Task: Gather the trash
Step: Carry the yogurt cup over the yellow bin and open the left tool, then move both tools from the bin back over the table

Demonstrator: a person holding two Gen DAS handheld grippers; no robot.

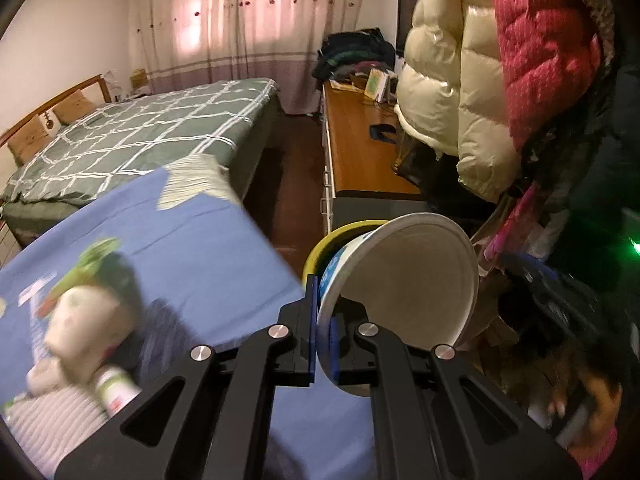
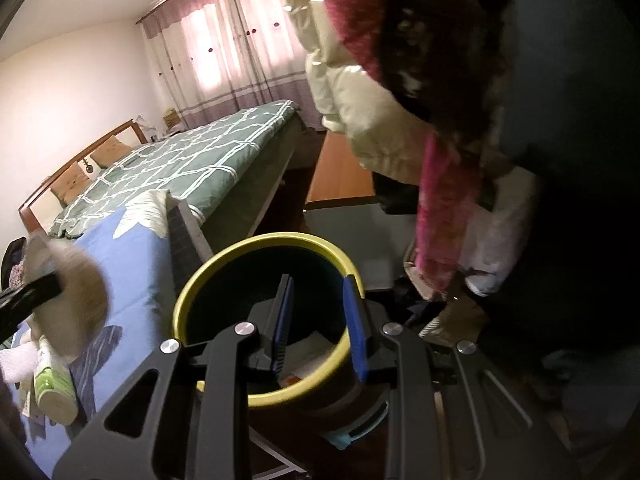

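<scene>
My left gripper point(image 1: 323, 344) is shut on the rim of a white paper bowl point(image 1: 412, 280), held tilted with its opening facing me, just in front of a yellow-rimmed trash bin point(image 1: 340, 232). In the right wrist view the same bin point(image 2: 224, 264) stands beside the blue bed, with paper scraps at its bottom. My right gripper point(image 2: 320, 328) is open and empty, its blue-padded fingers over the bin's mouth. The bowl shows blurred at the left of that view point(image 2: 80, 300), held by the left gripper's black finger.
A blue sheet point(image 1: 168, 240) carries a green-and-white bottle point(image 2: 52, 384), white wrapping and other blurred items. Puffy white and pink jackets point(image 1: 480, 80) hang at the right. A green-checked bed point(image 1: 140, 132) and a wooden dresser point(image 1: 360, 152) lie beyond.
</scene>
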